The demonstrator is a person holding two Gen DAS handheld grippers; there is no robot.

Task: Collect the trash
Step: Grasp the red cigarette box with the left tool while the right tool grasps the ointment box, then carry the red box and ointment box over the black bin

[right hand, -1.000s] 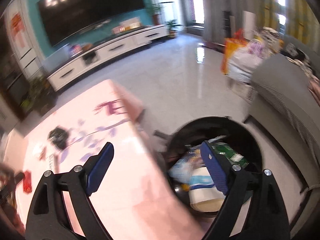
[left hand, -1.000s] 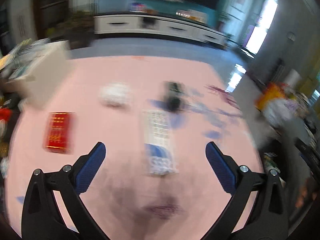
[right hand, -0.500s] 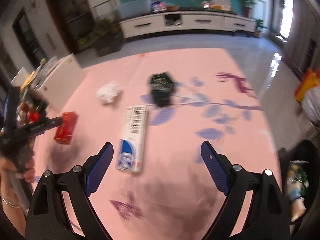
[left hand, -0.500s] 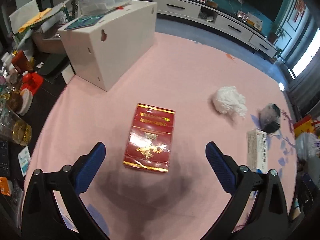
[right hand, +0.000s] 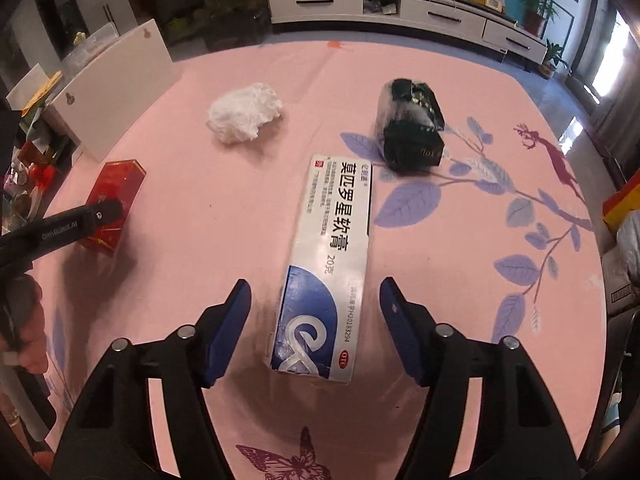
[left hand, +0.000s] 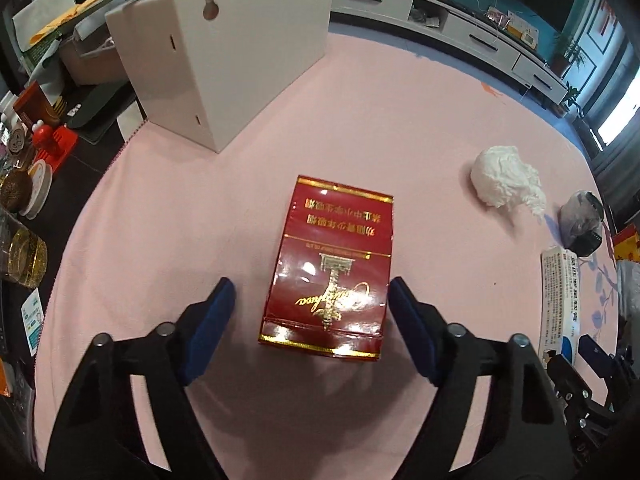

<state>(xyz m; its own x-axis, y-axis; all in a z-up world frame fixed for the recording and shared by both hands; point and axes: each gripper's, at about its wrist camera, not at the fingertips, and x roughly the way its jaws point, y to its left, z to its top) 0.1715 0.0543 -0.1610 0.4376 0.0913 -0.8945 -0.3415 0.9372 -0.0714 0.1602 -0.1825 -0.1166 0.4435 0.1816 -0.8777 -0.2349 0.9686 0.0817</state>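
A red and gold cigarette pack lies flat on the pink tablecloth. My left gripper is open, its blue pads on either side of the pack's near end, not touching it. A white and blue ointment box lies lengthwise before my right gripper, which is open with its pads astride the box's near end. A white crumpled tissue and a black wrapped pack lie farther back. The red pack and the left gripper show at the left of the right wrist view.
A white cardboard box stands at the table's far left. Jars, bottles and clutter crowd the dark surface to the left. A white TV cabinet runs along the back wall. Bags sit on the floor at right.
Both grippers have moved in and down: the left now straddles the red pack, the right now straddles the ointment box. A second ago the right gripper was over a black trash bin.
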